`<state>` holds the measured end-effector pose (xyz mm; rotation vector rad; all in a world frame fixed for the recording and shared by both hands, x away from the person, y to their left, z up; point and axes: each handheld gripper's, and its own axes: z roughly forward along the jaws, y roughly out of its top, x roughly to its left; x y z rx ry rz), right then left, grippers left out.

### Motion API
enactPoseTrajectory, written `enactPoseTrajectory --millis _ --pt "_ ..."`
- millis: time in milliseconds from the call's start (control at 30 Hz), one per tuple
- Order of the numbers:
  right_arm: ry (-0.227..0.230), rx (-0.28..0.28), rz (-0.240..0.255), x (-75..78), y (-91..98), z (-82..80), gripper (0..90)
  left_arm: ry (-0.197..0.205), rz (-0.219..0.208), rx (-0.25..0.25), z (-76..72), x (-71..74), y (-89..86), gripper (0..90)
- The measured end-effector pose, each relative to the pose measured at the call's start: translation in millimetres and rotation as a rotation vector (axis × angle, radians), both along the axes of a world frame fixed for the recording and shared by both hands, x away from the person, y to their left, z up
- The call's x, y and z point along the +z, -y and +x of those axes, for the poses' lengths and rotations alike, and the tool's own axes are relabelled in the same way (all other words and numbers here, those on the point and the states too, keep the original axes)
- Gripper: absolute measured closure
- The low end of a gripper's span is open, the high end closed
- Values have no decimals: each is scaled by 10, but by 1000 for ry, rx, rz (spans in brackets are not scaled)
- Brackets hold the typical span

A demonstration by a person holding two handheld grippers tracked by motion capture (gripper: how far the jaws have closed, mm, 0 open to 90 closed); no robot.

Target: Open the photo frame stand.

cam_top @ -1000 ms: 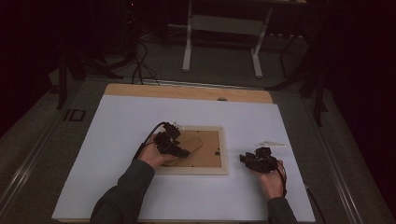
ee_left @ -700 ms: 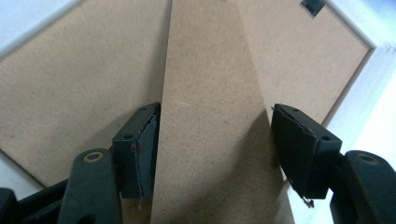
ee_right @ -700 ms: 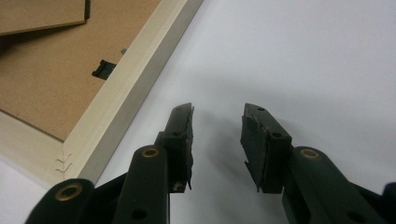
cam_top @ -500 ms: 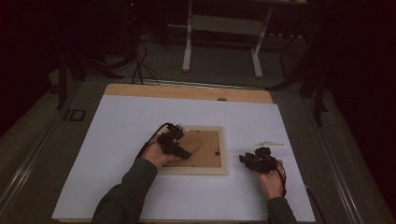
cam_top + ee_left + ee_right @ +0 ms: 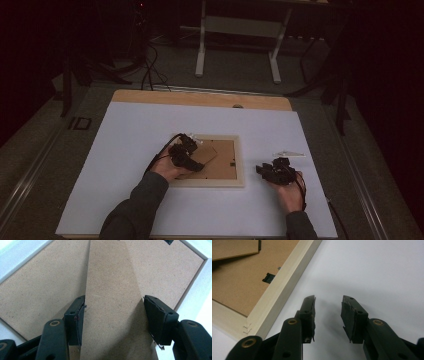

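Observation:
A pale wooden picture frame point(image 5: 240, 167) lies face down on the white sheet, its brown backing board point(image 5: 42, 285) up. A brown fibreboard stand point(image 5: 112, 277) is hinged on the backing and raised a little off it. My left gripper point(image 5: 190, 146) is over the frame's left half, and in the left gripper view my left gripper point(image 5: 113, 308) is open wide, one jaw on each side of the stand. My right gripper point(image 5: 265, 170) rests on the sheet to the right of the frame. Seen in its own view, my right gripper point(image 5: 328, 306) is open and holds nothing, beside the frame's rim point(image 5: 284, 287).
A small white piece point(image 5: 289, 153) lies on the sheet just beyond my right gripper. A black retaining clip point(image 5: 268, 278) sits on the backing near the rim. The white sheet point(image 5: 125, 150) covers a wooden table point(image 5: 200, 98). A desk base point(image 5: 237, 30) and cables stand on the floor behind.
My left gripper has crept slightly forward and right along the stand. My right gripper has stayed where it was.

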<state>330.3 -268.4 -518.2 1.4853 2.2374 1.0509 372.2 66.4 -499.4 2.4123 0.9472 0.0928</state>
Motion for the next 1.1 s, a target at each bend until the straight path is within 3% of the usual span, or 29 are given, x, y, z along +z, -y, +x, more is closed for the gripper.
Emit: enactPoseTrajectory --millis 300,667,1100 --pt "7 12 -2 33 -59 29 630 32 0 -5 -30 8 4 404" --pt "20 48 -11 141 -188 131 640 129 19 -22 -140 82 34 404" --pt "24 82 -1 278 -237 275 650 158 11 -9 -178 60 17 404"
